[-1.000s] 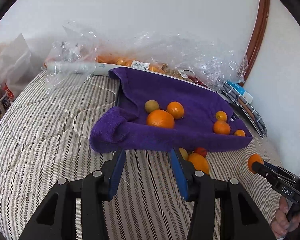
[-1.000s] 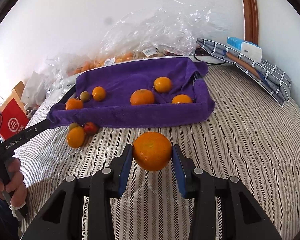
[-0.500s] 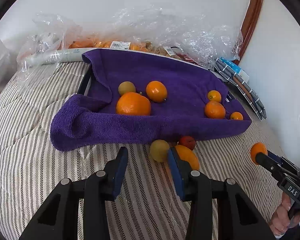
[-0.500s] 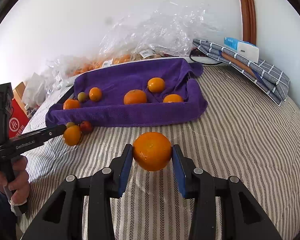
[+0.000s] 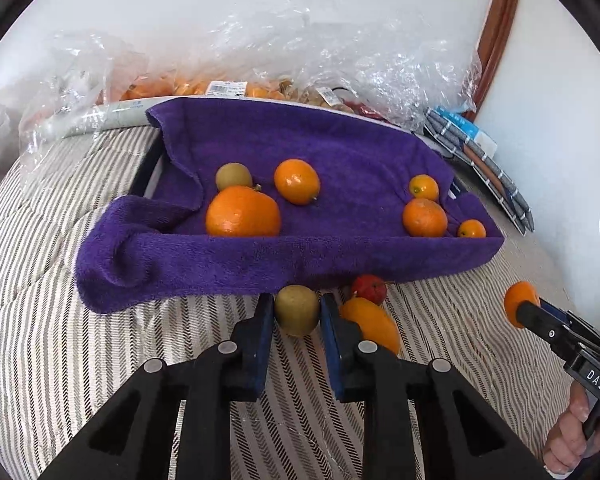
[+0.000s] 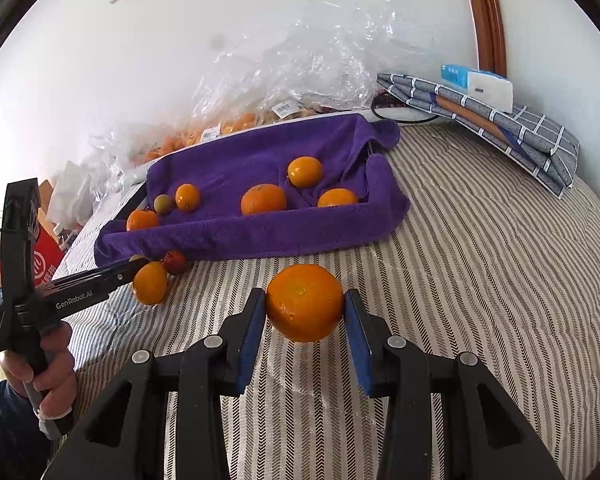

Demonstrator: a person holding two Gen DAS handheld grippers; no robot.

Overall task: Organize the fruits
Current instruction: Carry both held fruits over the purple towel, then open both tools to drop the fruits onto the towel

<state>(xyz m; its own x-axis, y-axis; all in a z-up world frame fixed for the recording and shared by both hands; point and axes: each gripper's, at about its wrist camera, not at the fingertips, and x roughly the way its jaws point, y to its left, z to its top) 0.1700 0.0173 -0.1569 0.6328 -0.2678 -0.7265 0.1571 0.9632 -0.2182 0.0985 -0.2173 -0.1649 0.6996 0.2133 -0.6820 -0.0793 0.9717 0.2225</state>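
The striped bed (image 6: 480,280) carries a purple towel-lined tray (image 5: 340,252) holding six fruits. The right claw (image 6: 305,312) grips a big orange (image 6: 305,302) above the bedding. The left claw (image 5: 296,316) pinches a greenish fruit (image 5: 297,309), perhaps a kiwi, beside an orange (image 5: 370,324) and a red fruit (image 5: 369,288).

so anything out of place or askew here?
Yes. Three fruits lie loose on the bed in front of the towel-lined tray: a green one between the left gripper's fingers, an orange and a red fruit. The purple towel is bunched and spills over the tray's left corner.
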